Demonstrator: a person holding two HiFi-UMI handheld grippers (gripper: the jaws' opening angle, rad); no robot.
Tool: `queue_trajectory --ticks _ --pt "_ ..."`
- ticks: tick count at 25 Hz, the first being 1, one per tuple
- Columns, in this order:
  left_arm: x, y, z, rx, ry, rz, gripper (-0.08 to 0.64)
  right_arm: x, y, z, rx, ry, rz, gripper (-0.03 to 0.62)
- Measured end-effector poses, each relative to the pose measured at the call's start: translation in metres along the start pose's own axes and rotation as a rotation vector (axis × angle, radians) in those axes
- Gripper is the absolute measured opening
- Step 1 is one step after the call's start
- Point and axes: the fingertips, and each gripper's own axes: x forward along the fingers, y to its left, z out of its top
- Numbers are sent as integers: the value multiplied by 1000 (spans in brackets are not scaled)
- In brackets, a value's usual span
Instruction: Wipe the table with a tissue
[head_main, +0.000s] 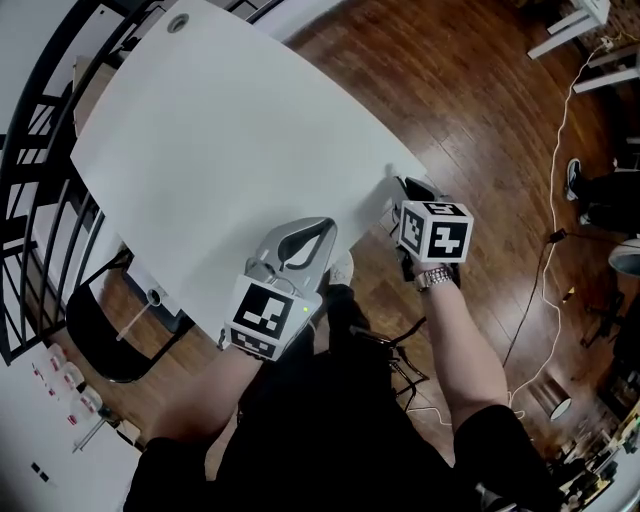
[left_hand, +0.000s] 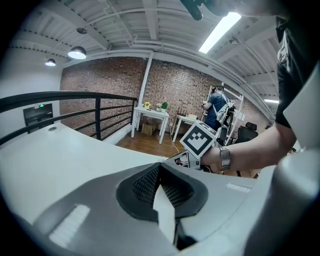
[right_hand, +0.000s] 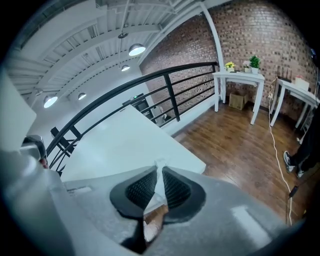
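The right tongs (head_main: 405, 188) pinch a small white tissue (right_hand: 159, 164) at the edge of the desk (head_main: 230, 130). The left tongs (left_hand: 159, 169) are closed on nothing. The tissue looks soft, light and easy to tear, so grab a bunched part.

No word, brand or number can be read. The cubes (head_main: 262, 312) on the left hand-held gripper (head_main: 326, 224) and the right hand-held gripper (head_main: 403, 185) carry only black-and-white square patterns, no letters.
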Motion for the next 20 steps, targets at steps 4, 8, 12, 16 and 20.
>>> queue_trajectory --ticks 4,8,12,16,20 --pt "6 1 -1 -6 8 7 15 7 -2 -2 -9 16 4 17" --pt "8 3 -2 -9 13 15 15 11 -1 2 -21 9 10 17" --pt "8 3 -3 -10 15 20 15 13 0 6 -20 -10 16 17" --pt "7 7 -3 -7 14 23 15 9 -7 16 -15 -58 -15 17" --pt "2 4 -2 -3 6 18 15 -2 -11 15 0 -74 -36 17"
